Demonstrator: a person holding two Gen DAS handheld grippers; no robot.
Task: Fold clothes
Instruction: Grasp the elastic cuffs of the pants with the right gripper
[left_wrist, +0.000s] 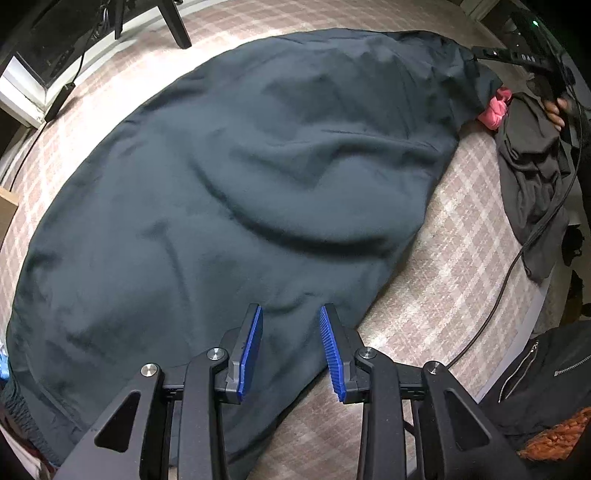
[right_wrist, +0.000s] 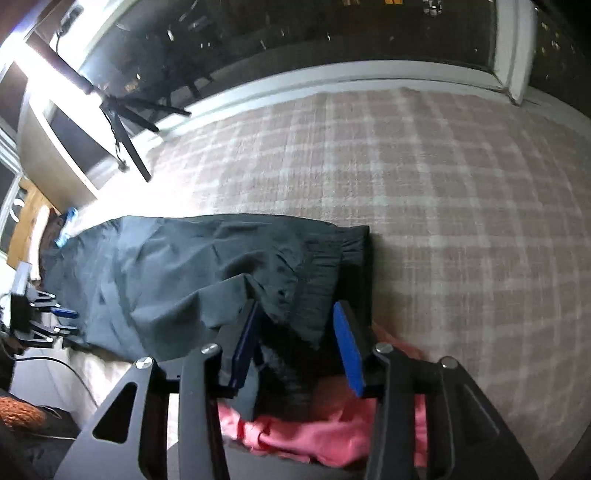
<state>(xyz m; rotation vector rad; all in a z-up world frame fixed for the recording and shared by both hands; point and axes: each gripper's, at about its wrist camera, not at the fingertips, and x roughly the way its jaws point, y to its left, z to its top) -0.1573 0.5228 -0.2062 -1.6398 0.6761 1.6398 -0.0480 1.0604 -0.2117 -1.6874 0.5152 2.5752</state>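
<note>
A dark teal garment (left_wrist: 240, 177) lies spread on the plaid bedspread (left_wrist: 443, 258), wrinkled across its middle. My left gripper (left_wrist: 291, 314) points down over the garment's near edge. Its blue pads (left_wrist: 251, 343) stand apart and nothing is pinched between them. In the right wrist view the gathered end of the garment (right_wrist: 207, 266) runs in between the fingers of my right gripper (right_wrist: 297, 310). A flap drapes over its left finger, and the blue face of the right pad (right_wrist: 347, 339) stays bare. That gripper (left_wrist: 487, 53) also shows at the garment's far end, held by a hand (left_wrist: 554, 110).
A pink garment (right_wrist: 314, 435) lies under the right gripper, beside a crumpled grey-black one (left_wrist: 532, 166). A black cable (left_wrist: 509, 273) crosses the bedspread's right side. Tripod legs (right_wrist: 129, 122) stand at the far edge by a window. A zipped dark jacket (left_wrist: 546, 373) is nearby.
</note>
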